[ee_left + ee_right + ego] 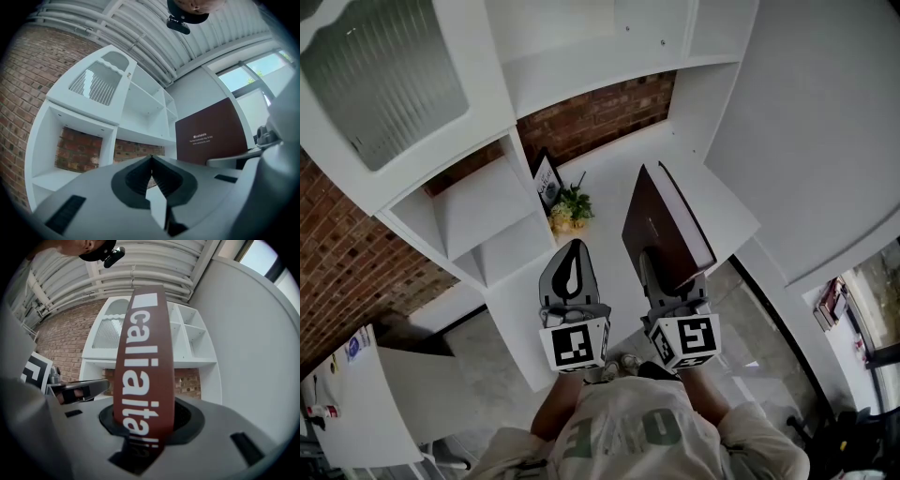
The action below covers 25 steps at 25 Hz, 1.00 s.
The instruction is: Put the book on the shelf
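A dark brown book (661, 225) stands upright on its edge in my right gripper (663, 270), whose jaws are shut on its lower end. In the right gripper view the spine (145, 362), with large white letters, rises straight up between the jaws. The book hovers over the white shelf ledge (609, 178) of the shelving unit (600, 56), in front of the brick back wall. My left gripper (573, 246) hangs beside it to the left, shut and empty, with its fingertips (151, 157) meeting. The book's cover (211, 133) shows in the left gripper view.
A small potted plant (570, 208) and a leaning framed card (547, 180) sit on the ledge, just left of the book. A cabinet door with ribbed glass (384, 75) is at the upper left. A white wall panel (825, 122) bounds the right side.
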### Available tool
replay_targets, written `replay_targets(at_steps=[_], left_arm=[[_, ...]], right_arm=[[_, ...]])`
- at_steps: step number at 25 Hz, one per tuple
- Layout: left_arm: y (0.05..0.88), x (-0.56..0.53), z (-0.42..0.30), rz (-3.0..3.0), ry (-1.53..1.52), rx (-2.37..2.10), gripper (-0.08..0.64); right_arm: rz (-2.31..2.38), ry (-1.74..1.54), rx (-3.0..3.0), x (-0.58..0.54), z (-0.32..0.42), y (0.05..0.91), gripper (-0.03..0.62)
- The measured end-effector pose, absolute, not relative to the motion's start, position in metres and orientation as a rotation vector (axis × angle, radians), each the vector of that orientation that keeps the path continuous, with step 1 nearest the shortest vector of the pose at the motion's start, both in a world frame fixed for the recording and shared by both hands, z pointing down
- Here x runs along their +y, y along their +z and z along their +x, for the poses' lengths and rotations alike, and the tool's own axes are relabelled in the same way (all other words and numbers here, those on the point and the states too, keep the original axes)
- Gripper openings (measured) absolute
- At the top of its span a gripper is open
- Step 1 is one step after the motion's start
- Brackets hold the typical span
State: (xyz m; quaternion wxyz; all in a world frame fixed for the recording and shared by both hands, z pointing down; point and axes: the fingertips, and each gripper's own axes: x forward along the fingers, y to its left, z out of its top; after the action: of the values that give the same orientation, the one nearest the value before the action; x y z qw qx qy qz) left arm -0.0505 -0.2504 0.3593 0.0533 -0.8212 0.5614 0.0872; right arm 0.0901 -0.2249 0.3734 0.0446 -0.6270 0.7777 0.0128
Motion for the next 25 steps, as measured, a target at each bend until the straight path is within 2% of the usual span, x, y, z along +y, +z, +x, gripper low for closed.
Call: replay_targets(at_steps=[25], left_arm=[[0.347, -0.273, -0.032, -2.369, 0.238, 1.829, 0.012]], right_arm=[[-1.753, -0.032, 2.51, -0.262, 0.112, 0.372, 0.152]])
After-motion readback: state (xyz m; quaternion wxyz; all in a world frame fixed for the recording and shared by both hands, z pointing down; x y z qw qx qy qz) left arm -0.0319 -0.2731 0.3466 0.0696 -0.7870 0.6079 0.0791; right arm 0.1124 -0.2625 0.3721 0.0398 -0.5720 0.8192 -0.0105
